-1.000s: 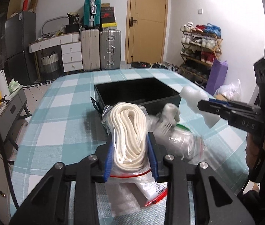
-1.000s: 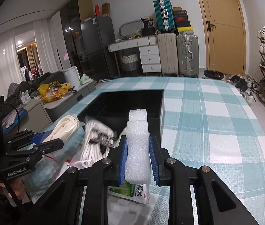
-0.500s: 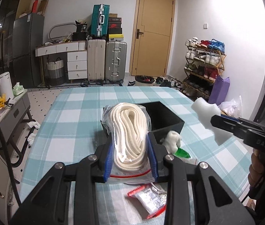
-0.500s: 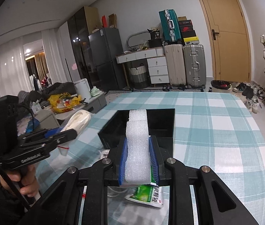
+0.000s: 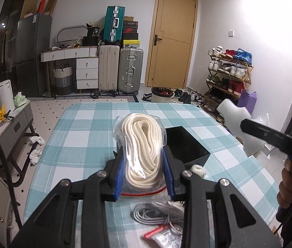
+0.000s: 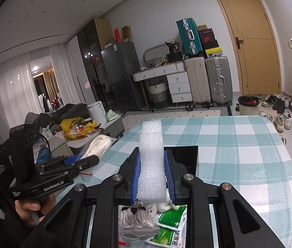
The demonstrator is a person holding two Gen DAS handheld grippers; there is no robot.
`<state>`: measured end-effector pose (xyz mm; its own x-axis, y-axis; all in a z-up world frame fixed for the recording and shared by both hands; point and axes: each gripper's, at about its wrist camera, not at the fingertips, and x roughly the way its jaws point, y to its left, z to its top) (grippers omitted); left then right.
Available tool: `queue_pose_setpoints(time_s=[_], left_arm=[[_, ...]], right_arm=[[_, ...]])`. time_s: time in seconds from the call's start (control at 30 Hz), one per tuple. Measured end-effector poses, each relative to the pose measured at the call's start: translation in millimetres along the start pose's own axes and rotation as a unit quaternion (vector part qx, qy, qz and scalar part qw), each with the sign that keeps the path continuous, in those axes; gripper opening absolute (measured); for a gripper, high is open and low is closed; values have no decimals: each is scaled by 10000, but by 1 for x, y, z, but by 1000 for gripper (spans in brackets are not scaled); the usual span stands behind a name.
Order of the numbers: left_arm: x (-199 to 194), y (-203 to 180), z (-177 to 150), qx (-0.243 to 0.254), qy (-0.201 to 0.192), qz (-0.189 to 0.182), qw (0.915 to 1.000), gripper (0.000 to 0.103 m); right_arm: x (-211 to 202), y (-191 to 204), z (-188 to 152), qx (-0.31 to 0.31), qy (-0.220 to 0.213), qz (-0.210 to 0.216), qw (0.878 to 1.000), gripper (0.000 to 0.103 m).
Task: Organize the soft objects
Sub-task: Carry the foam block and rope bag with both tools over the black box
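Left gripper [image 5: 143, 177] is holding its jaws pinched on a clear zip bag of coiled cream rope [image 5: 140, 146], long axis running toward 12 o'clock. The open black rectangular box [image 5: 185, 144] is lying at 1 o'clock on the checked teal tabletop [image 5: 79, 136]. Right gripper [image 6: 151, 180] is clamping a white foam block [image 6: 151, 165]; the box is sitting just beyond it at 12 o'clock, probably the nearer drop.

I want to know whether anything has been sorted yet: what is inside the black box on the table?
The part of the black box that shows looks empty and dark. The bagged rope in the left gripper hides its near left corner, so that part cannot be checked.
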<state>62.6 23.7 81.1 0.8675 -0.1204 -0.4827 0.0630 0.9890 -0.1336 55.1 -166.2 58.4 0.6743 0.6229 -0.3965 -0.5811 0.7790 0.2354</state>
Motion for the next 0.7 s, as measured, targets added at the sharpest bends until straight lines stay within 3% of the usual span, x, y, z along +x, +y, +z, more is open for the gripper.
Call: queue_pose_setpoints(time_s=[0.4, 0.7], left_arm=[[45, -5, 5, 29, 288, -17, 9996, 31], [73, -9, 6, 30, 436, -26, 9990, 32]], right_arm=[[65, -24, -5, 62, 510, -34, 9987, 23], [95, -33, -8, -54, 615, -142, 9980, 23]])
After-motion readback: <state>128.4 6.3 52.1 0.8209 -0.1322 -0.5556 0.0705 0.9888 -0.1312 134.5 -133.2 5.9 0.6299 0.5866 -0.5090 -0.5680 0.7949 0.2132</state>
